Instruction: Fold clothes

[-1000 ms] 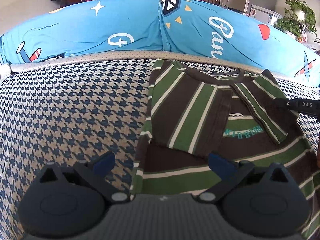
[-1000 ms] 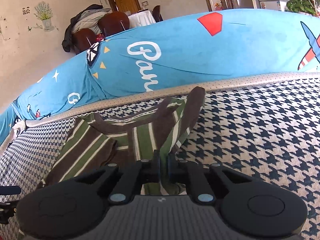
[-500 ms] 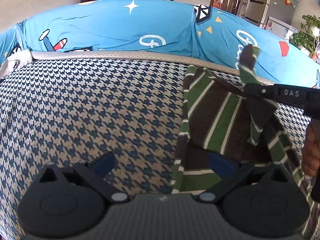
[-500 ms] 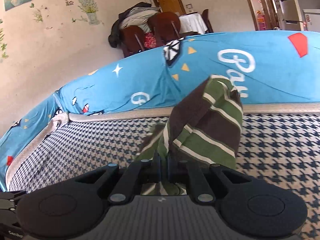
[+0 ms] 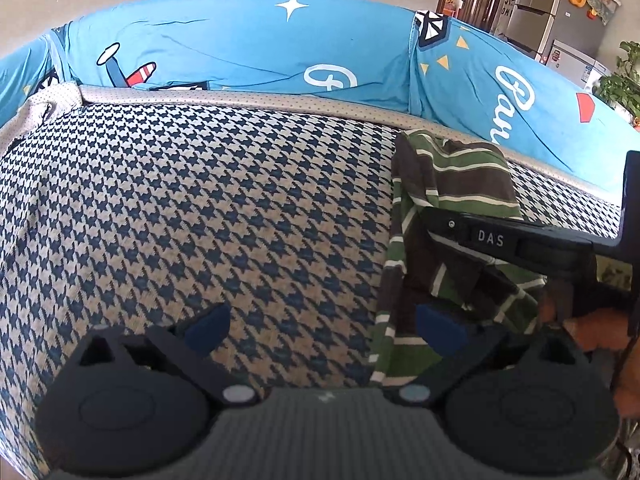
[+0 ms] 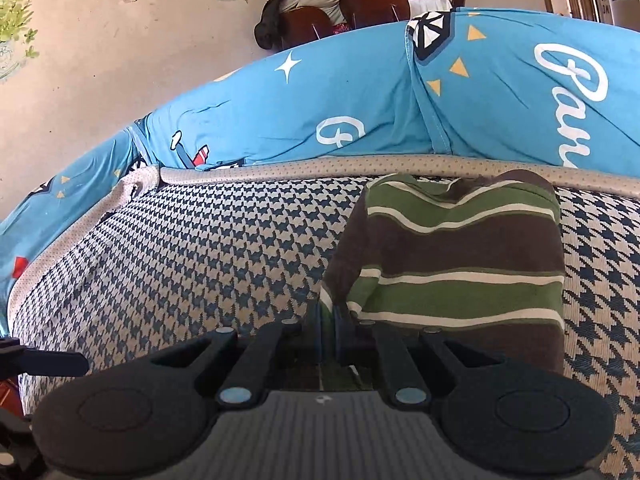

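1. Since the earlier frames the right gripper [image 6: 328, 334] has carried the right side of the striped shirt [image 5: 452, 216] across to the left, so this half is now folded over the other half – before, the shirt lay wider, with its chest print showing
2. Its jaws are pressed together on an edge of the shirt, and the cloth comes out from between them
3. Left gripper [image 5: 324, 326] hovers with jaws wide apart and holds nothing; its right finger [image 5: 440, 330] is over the lower left edge of the shirt, and I cannot tell if it touches
4. Folded shirt is now a narrow band – its long axis runs from the near edge toward the backrest, and the stripes of the upper layer go across this axis
5. It lies on the right part of the houndstooth sofa seat [image 5: 200, 208], with the far end near the beige piping [image 6: 320, 168]
6. Behind the seat stands a blue printed backrest cover [image 5: 248, 48]; further back are dark chairs [image 6: 340, 12], a beige wall [image 6: 120, 60], a fridge [image 5: 556, 8] and a green plant [image 5: 622, 84]
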### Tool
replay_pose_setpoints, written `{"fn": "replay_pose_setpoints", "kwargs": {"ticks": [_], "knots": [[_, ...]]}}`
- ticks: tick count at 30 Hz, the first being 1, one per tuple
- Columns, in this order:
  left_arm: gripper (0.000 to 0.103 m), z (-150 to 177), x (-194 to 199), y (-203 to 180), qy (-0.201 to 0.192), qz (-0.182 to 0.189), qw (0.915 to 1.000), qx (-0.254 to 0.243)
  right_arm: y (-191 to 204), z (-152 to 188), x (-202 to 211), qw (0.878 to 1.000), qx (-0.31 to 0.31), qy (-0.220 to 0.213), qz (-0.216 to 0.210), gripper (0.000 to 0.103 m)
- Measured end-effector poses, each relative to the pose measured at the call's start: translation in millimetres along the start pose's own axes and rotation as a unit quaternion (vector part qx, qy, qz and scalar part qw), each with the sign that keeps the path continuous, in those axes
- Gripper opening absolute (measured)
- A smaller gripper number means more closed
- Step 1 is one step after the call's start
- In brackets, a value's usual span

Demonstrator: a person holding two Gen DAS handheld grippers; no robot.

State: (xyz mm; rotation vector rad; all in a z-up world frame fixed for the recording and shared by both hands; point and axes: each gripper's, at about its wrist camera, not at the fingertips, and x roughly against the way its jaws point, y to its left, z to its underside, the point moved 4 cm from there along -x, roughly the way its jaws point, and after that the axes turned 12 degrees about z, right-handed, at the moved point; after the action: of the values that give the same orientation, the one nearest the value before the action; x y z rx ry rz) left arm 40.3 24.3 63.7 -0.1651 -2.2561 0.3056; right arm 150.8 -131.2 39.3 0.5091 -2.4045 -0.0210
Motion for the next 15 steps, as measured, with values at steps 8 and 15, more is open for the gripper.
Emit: {"fn": "replay_pose_setpoints", "kwargs": {"ticks": [8,15], "knots": [[0.103,0,-5,-5,0.003,-0.009,0.9999,-0.014,-8,-4,20,1.0,-0.015,0.004,-0.011,0.019],[0.103,1,-5,-6,-0.001,-0.017,0.9996,-0.024,-23,-5,48,0.999,-0.032,-0.006,0.0,0.036]]}}
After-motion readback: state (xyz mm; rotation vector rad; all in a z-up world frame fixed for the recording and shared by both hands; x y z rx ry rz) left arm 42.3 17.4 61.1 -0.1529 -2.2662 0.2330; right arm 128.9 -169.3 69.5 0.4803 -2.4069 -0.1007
